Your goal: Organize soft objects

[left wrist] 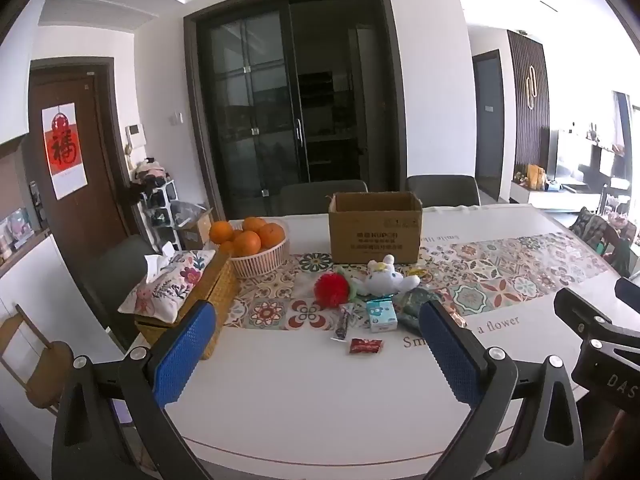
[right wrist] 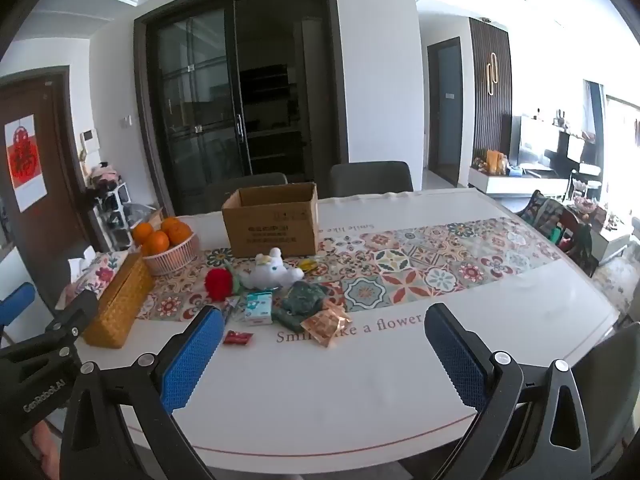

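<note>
A white plush toy (left wrist: 386, 280) (right wrist: 276, 270) lies on the patterned runner in front of an open cardboard box (left wrist: 375, 227) (right wrist: 272, 224). Beside it sit a red fluffy ball (left wrist: 331, 289) (right wrist: 218, 283), a small tissue pack (left wrist: 381, 315) (right wrist: 259, 307), a green cloth pouch (right wrist: 302, 307) (left wrist: 412, 308), a copper foil packet (right wrist: 326, 326) and a red sachet (left wrist: 366, 346) (right wrist: 238, 338). My left gripper (left wrist: 320, 356) and right gripper (right wrist: 322, 356) both hover open above the white table's near edge, short of the pile, with nothing between their blue pads.
A basket of oranges (left wrist: 256, 246) (right wrist: 168, 246) and a woven tissue box with a floral cover (left wrist: 184, 300) (right wrist: 112, 300) stand at the left. Dark chairs (right wrist: 372, 178) line the far side. The table (right wrist: 400, 380) has an edge close below the grippers.
</note>
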A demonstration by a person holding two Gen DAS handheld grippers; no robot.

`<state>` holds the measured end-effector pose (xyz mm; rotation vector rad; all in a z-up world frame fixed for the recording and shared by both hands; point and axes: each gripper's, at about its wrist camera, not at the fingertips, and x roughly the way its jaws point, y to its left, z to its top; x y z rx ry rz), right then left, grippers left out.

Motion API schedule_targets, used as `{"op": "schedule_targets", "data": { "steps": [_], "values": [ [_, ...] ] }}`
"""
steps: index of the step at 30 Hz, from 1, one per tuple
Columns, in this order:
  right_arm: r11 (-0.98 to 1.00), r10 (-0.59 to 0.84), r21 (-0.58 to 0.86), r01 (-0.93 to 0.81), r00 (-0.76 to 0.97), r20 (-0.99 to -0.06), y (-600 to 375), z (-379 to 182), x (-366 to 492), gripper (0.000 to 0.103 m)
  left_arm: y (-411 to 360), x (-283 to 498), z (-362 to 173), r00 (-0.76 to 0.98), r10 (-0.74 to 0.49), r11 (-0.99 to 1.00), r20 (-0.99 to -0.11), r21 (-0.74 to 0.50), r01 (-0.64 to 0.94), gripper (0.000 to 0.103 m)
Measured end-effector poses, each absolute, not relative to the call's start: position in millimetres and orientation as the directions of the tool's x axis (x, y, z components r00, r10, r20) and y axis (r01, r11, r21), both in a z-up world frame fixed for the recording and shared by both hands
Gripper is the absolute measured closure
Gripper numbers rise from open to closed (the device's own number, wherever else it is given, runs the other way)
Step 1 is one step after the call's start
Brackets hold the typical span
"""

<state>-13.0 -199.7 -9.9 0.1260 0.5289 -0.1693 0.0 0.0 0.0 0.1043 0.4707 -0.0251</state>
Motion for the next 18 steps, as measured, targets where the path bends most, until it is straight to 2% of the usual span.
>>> {"op": "schedule_targets", "data": {
  "steps": [5, 18],
  "values": [
    [0.979, -0.125, 0.076, 0.189, 0.851, -0.510, -200, -9, -13, 0.001, 0, 4, -1, 0.883, -0.015, 0.995, -0.469, 0.082, 0.060, 0.000],
    [0.979, -0.128, 0.076, 0.191, 0.854, -0.505, -201, -5, -12, 0.001, -1, -4, 6, 0.912, 0.014, 0.995, -0.411, 0.098, 0.029, 0.000]
  ]
}}
